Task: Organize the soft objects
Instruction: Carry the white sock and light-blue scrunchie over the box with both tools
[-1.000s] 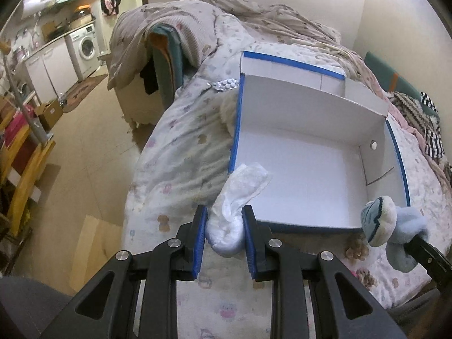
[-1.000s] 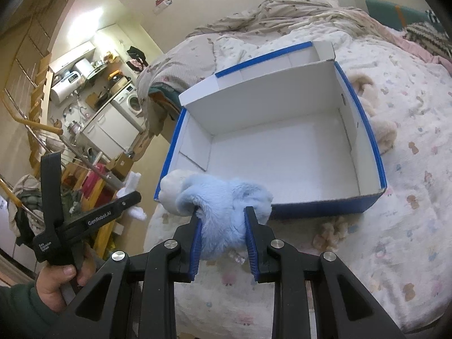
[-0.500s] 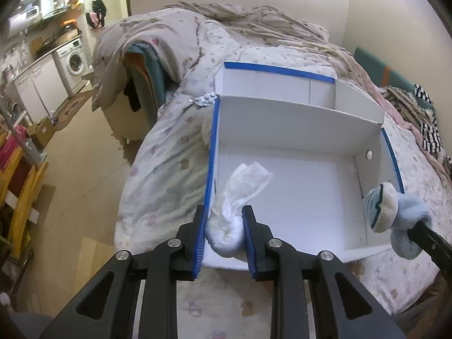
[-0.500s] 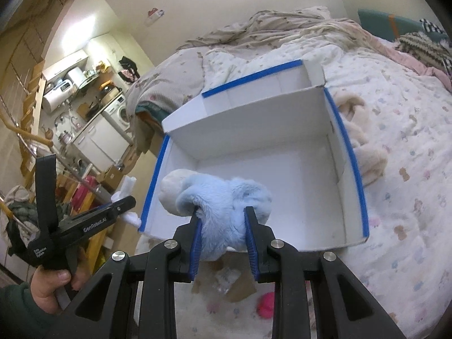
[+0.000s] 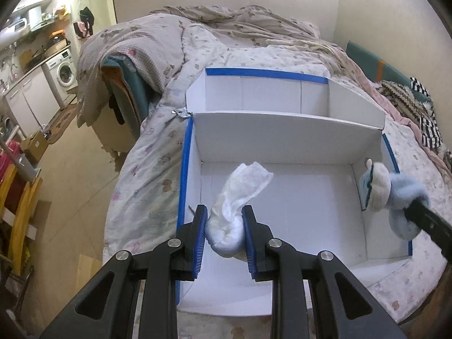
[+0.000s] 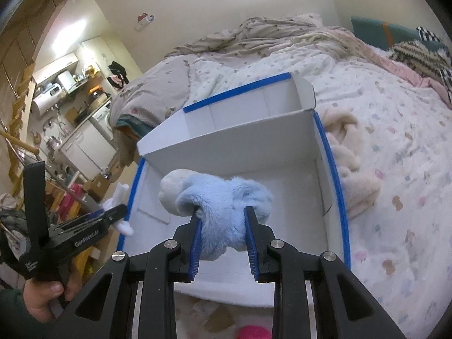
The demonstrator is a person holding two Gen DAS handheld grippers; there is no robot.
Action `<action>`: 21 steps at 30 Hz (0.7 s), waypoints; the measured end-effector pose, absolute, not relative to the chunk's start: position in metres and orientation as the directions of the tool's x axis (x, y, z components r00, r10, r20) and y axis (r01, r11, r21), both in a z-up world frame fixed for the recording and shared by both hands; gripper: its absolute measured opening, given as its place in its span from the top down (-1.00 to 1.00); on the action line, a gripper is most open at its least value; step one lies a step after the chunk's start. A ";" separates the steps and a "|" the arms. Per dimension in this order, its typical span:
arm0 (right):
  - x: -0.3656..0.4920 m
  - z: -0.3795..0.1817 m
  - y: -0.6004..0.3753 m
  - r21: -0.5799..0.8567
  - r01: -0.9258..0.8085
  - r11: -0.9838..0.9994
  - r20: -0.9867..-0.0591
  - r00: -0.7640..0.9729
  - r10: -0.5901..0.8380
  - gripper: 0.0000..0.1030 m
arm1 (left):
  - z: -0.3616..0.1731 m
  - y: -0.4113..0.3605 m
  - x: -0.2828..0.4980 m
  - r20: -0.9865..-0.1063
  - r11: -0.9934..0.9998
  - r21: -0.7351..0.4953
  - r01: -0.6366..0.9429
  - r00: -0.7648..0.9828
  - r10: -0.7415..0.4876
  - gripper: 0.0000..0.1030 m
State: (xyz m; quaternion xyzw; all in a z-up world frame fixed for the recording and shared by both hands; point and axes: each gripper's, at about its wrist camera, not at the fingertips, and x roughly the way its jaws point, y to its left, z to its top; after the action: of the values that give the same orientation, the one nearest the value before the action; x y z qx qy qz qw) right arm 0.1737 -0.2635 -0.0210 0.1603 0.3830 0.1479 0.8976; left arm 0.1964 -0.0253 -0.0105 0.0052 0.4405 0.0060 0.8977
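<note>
Both wrist views were evenly and fairly brightly lit by warm indoor light. The strongest source was a glowing patch on the ceiling [image 6: 72,32] above the kitchen corner, blown out to plain white. The white box [image 5: 282,138] reflected much of the light, its floor nearly overexposed with a faint bluish cast, and only soft shadows lay along its inner walls. Fisheye distortion bent the straight box edges into curves and bowed the bed [image 6: 395,130] beside the box. Dark vignetting closed off the corners of each frame. Things nearest the lens, below the box, were slightly soft; the fluffy blue toy [image 6: 226,206] looked mildly blurred.
</note>
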 end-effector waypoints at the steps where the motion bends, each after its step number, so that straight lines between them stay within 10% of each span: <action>1: 0.178 -0.022 -0.263 0.390 -0.139 0.910 -0.646 0.663 0.378 0.44 | -0.013 -0.027 0.198 -0.791 1.000 0.018 -0.002 0.611 0.015 0.57; 21: 0.215 -0.073 -0.244 0.301 -0.074 0.951 -0.786 0.545 0.291 0.44 | -0.068 -0.032 0.225 -0.843 1.000 -0.005 0.019 0.538 -0.015 0.56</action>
State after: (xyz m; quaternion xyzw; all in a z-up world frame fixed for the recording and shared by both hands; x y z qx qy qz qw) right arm 0.2146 -0.2444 -0.0734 0.1166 0.4653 0.1050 0.8712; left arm 0.2254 -0.0321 -0.0675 0.0023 0.4808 -0.0098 0.8768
